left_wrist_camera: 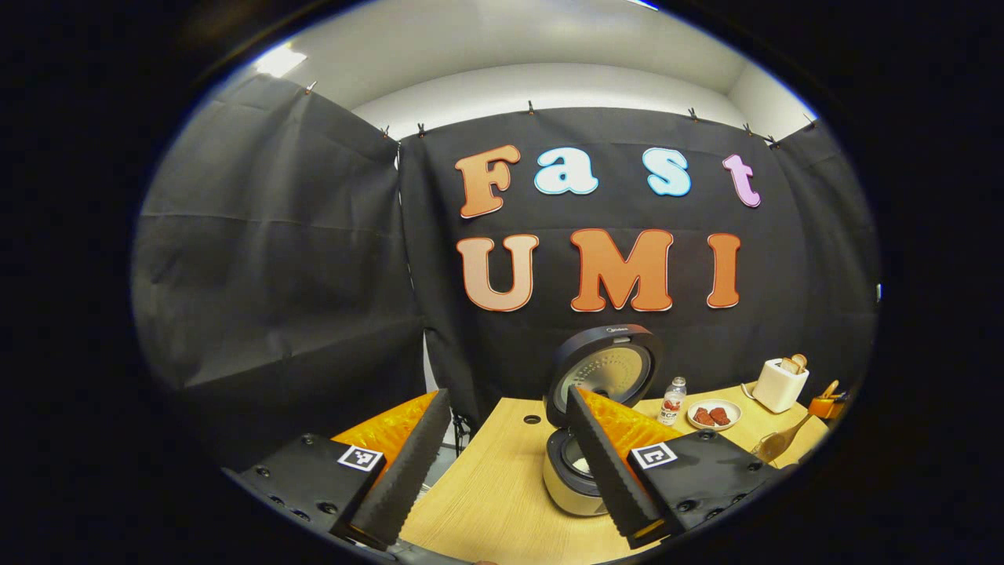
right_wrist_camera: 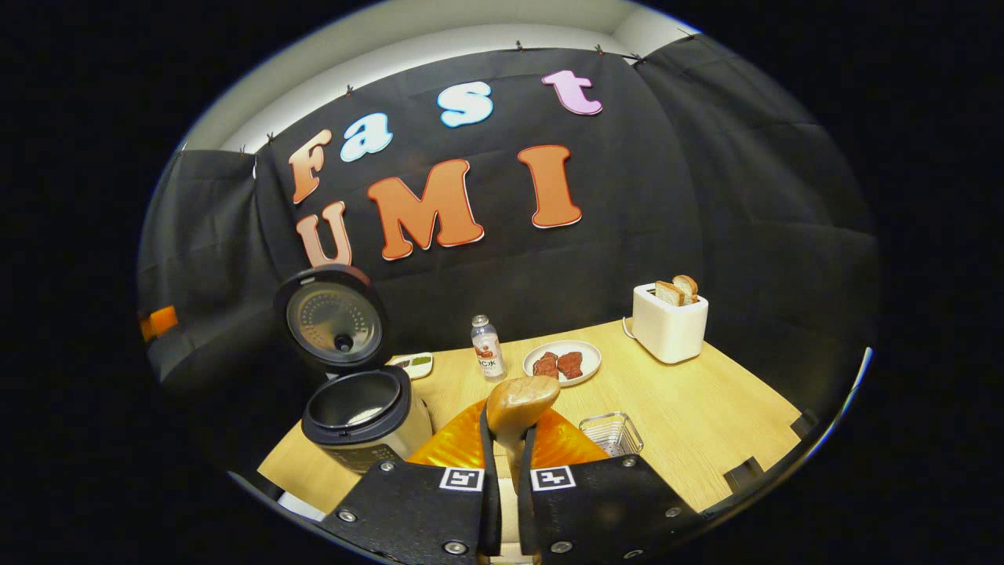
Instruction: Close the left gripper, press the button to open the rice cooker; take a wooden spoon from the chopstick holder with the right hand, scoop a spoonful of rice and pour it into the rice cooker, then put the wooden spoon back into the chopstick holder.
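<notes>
The right gripper has its two fingers pressed nearly together on the handle of a light wooden spoon, whose rounded bowl stands up just ahead of the fingertips, long axis running forward along the fingers. Whether rice sits in the bowl cannot be told. The round dark-rimmed rice cooker, lid raised and pot open, lies ahead and to this gripper's left, close by, so the pour looks like a short leftward carry and tilt. The left gripper is wide open and holds nothing, the cooker just beyond its right finger. Small lettering on the lid and on a small clear bottle is too small to read.
</notes>
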{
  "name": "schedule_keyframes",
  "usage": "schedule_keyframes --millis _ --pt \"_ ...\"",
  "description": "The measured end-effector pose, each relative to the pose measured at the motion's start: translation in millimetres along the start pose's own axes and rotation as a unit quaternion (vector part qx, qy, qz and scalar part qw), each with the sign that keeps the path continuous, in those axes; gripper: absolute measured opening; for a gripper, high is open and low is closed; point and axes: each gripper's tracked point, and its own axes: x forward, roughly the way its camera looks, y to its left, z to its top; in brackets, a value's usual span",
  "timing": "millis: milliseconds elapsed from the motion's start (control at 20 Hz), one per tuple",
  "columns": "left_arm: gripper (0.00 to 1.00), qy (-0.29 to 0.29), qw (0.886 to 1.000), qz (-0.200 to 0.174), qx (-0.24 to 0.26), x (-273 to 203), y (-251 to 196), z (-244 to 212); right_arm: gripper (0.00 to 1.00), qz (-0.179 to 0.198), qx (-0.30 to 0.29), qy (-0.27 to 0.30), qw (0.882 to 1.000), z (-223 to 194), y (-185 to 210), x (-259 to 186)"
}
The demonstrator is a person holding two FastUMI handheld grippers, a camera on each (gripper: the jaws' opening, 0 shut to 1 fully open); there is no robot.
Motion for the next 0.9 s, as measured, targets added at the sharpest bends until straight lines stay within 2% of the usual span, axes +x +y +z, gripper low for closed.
schedule_keyframes --millis 200,450,550,700,800,900 --pt "1.00 0.004 1.000 -0.006 0.010 -1 4 -4 0.07 -0.021 -0.063 0.015 0.998 -31 6 18" --pt "1.00 0.010 1.000 -0.003 0.020 -6 18 -10 0.08 -0.043 -0.161 0.028 0.986 -66 8 36" --pt "1.00 0.015 1.000 0.000 0.019 -8 23 -14 0.08 -0.046 -0.173 0.040 0.983 -81 10 42" --pt "1.00 0.020 1.000 0.006 0.019 -10 33 -18 0.08 -0.040 -0.145 0.044 0.988 -93 16 42" --pt "1.00 0.023 0.999 0.010 0.019 -11 38 -22 0.08 -0.023 -0.076 0.057 0.995 -103 23 41" --pt "1.00 0.028 0.999 0.013 0.017 -13 42 -26 0.07 -0.016 -0.009 0.064 0.998 -107 26 42"
